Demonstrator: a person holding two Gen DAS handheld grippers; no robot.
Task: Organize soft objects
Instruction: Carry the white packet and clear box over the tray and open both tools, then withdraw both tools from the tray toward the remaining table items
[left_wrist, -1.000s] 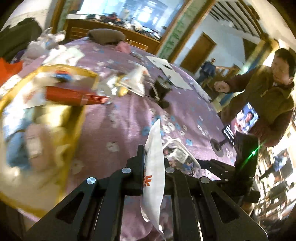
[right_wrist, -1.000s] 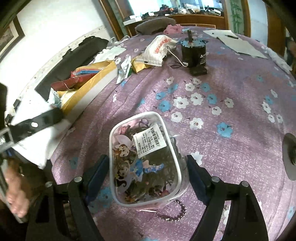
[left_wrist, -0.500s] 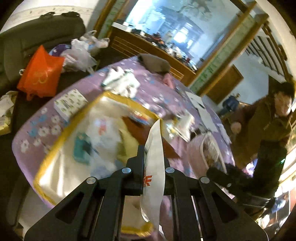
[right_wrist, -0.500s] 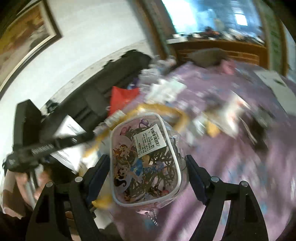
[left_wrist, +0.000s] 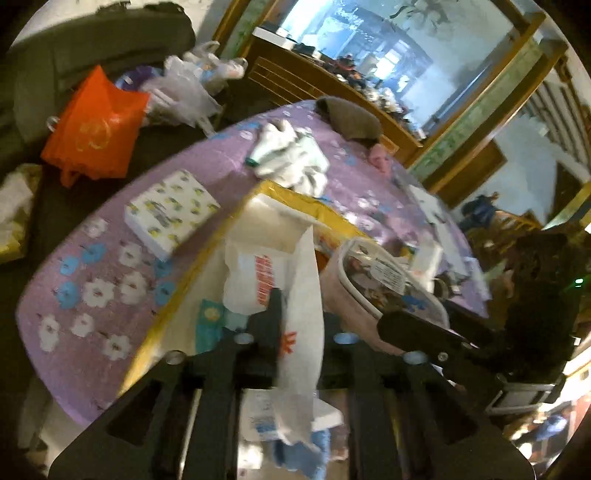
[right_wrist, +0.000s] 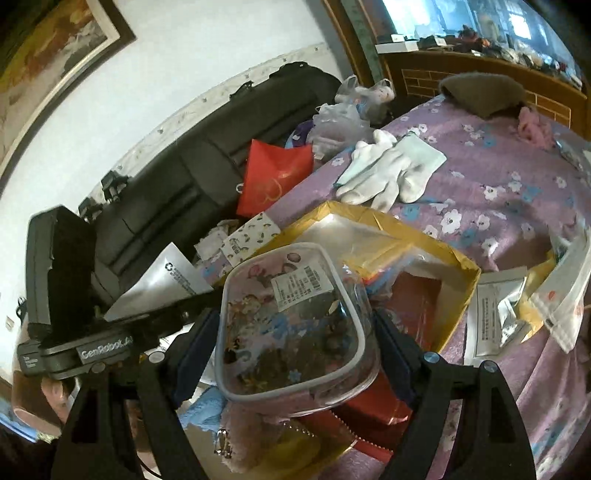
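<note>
Item one: my left gripper (left_wrist: 299, 314), clenched on a flat white packet (left_wrist: 301, 325) with red print, held above the yellow box (left_wrist: 295, 194). Item two: my right gripper (right_wrist: 295, 328), grasping a clear zip pouch (right_wrist: 295, 325) with cartoon print and barcode label, also over the box interior. Box sits on the desk (right_wrist: 517, 177) under a purple floral cloth; white gloves (right_wrist: 388, 170) lie just beyond it.

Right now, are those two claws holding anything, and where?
Left gripper pinches a white packet mid-length; right gripper clamps a clear pouch by its sides.
</note>
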